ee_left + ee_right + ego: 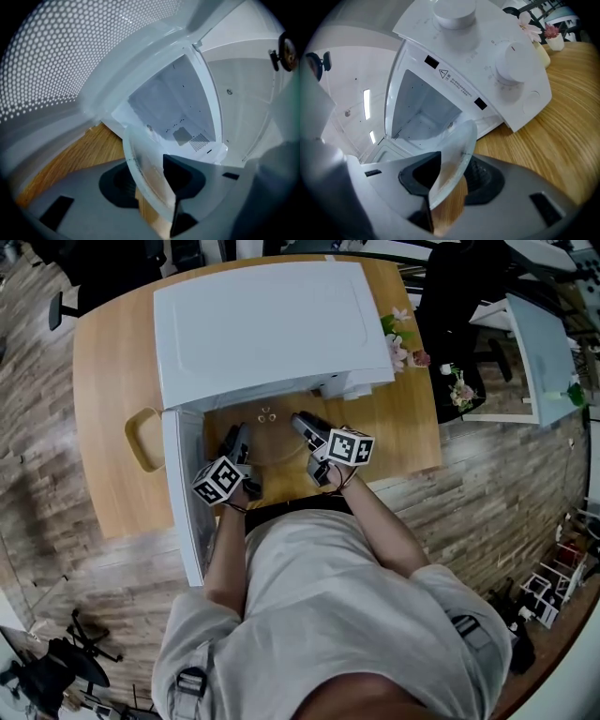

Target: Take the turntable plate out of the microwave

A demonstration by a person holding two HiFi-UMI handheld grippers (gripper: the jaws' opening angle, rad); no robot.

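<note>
The clear glass turntable plate [272, 442] hangs over the wooden table [112, 381], just in front of the white microwave [272, 324], whose door [183, 493] swings open to the left. My left gripper [236, 435] is shut on the plate's left rim and my right gripper [302, 420] on its right rim. In the left gripper view the rim [145, 164] stands edge-on between the dark pads [183, 176], with the empty cavity [173, 112] behind. The right gripper view shows the plate's edge [457, 150] pinched the same way, out in front of the cavity [422, 108].
The control panel with two knobs [513, 65] is to the right of the cavity. The perforated door [61, 61] is close on the left. A small flower pot [398, 338] stands right of the microwave and a tan handle [141, 439] lies left of the door. The person stands at the table's front edge.
</note>
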